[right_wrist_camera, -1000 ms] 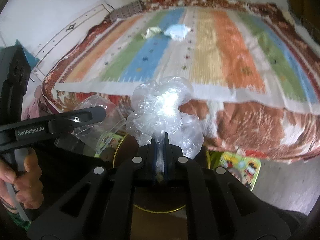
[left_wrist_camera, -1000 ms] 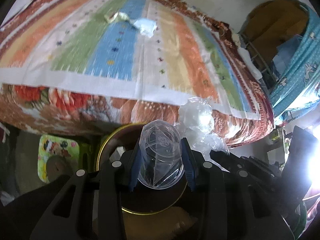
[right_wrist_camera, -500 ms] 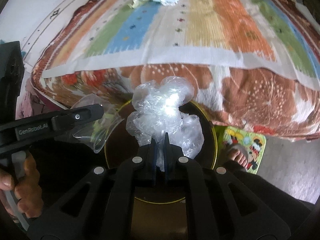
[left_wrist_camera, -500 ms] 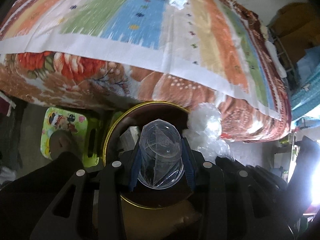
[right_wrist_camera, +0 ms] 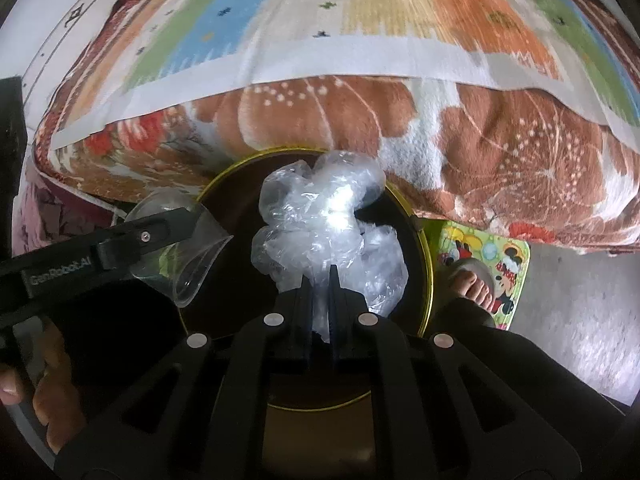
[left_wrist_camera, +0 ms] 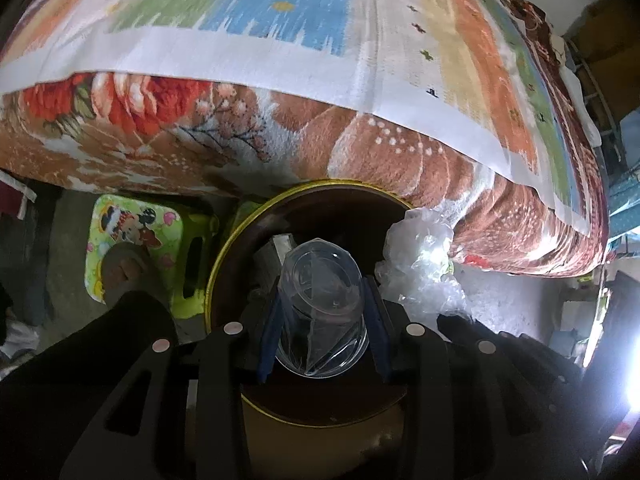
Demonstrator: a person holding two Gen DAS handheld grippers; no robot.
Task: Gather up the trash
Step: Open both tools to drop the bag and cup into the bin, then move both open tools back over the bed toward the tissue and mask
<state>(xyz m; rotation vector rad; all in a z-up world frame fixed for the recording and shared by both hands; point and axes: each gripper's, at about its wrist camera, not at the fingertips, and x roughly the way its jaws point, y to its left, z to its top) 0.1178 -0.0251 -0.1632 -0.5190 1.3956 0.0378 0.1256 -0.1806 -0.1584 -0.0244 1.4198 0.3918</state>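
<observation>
Left gripper [left_wrist_camera: 322, 320] clamped on clear plastic cup [left_wrist_camera: 322, 304], right gripper [right_wrist_camera: 320, 280] nipping crumpled plastic wrap [right_wrist_camera: 324, 220], both mid-frame over gold-rimmed bin [right_wrist_camera: 424, 240], bin contents dark, unclear.

The left gripper [left_wrist_camera: 322, 312] clamps a clear plastic cup [left_wrist_camera: 322, 308] between its blue pads, base pointing away, above the open mouth of a brown bin with a gold rim [left_wrist_camera: 256, 220]. Crumpled clear plastic film [left_wrist_camera: 420, 264] sits just right of the cup, over the bin's edge. A floral blanket [left_wrist_camera: 200, 136] under a striped sheet [left_wrist_camera: 280, 40] covers the bed behind. A foot [left_wrist_camera: 124, 272] rests on a green cartoon stool [left_wrist_camera: 132, 224]
</observation>
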